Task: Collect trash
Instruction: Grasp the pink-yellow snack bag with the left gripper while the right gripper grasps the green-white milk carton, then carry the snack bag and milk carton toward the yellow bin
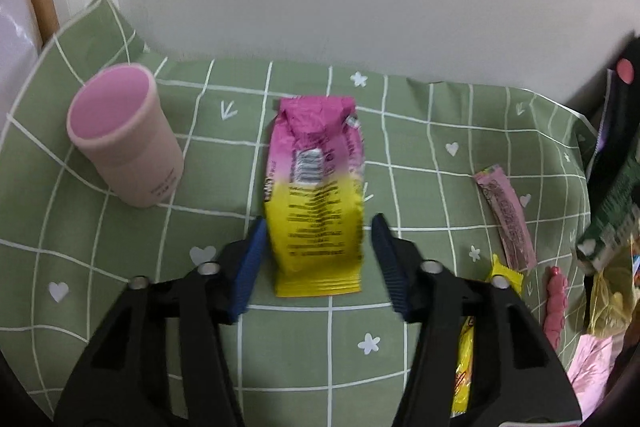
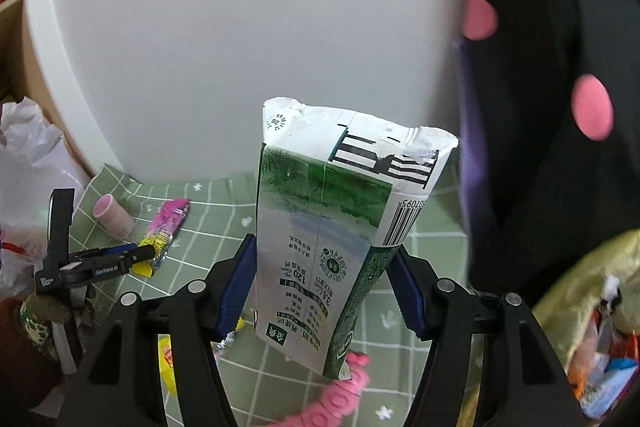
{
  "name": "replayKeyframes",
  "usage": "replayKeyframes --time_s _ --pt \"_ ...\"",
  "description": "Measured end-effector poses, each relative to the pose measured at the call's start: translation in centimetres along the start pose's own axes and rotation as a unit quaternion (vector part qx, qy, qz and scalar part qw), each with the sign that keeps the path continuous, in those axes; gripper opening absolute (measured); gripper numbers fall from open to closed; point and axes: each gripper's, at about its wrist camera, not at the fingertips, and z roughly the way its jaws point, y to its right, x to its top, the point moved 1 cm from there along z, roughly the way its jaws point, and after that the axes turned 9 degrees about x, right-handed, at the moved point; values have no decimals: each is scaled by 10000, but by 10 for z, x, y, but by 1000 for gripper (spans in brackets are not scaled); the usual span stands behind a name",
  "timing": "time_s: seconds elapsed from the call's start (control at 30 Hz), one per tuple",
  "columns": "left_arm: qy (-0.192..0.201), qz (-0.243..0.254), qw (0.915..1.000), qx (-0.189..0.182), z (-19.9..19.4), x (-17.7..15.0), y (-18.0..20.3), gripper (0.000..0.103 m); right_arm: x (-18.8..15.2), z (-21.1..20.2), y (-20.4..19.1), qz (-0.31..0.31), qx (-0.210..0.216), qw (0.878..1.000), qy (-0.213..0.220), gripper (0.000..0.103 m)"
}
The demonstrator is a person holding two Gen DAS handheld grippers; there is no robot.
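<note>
left gripper [image 1: 318, 227]: spread around the snack wrapper [image 1: 316, 195], right of the pink cup [image 1: 124, 137]
right gripper [image 2: 324, 267]: pinching the milk carton [image 2: 340, 227]
risk: wrapper may slide away (slick foil)

1. Your left claw [image 1: 318, 227] was spread wide, its blue fingers [image 1: 250, 271] parted and gripping nothing.
2. It sat low and level, pointing straight ahead.
3. Your right claw [image 2: 322, 259] was raised, its blue pads [image 2: 236, 287] pressed in from both sides on what it held.
4. From the right wrist view, your left claw [image 2: 132, 253] showed far off at the left.
</note>
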Motion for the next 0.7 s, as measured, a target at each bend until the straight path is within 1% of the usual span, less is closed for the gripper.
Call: replayKeyframes --time_s 0.07,0.13,0.3,0.5,0.53,0.6,0.7 --pt "-12 -111 9999 -12 0 -1 -1 41 -5 -2 5 65 -35 10000 -12 60" --pt "85 -118 9998 -139 -7 -1 1 34 -9 -2 8 94 -60 9999 -24 60" --pt "381 0 9987 -332 -29 3 9 32 -14 0 10 137 -59 9999 -72 60" --pt "739 417 9950 -528 -65 7 36 32 -14 2 12 110 -30 9999 -120 60" --pt "822 532 9934 -596 -72 7 43 32 -14 2 11 104 -24 9999 -118 60" --pt "890 644 9916 -679 -80 9 53 32 -14 1 10 80 -58 9999 -95 60" --pt "982 873 9872 -901 -92 11 70 33 -12 -4 5 6 -155 9999 -37 60"
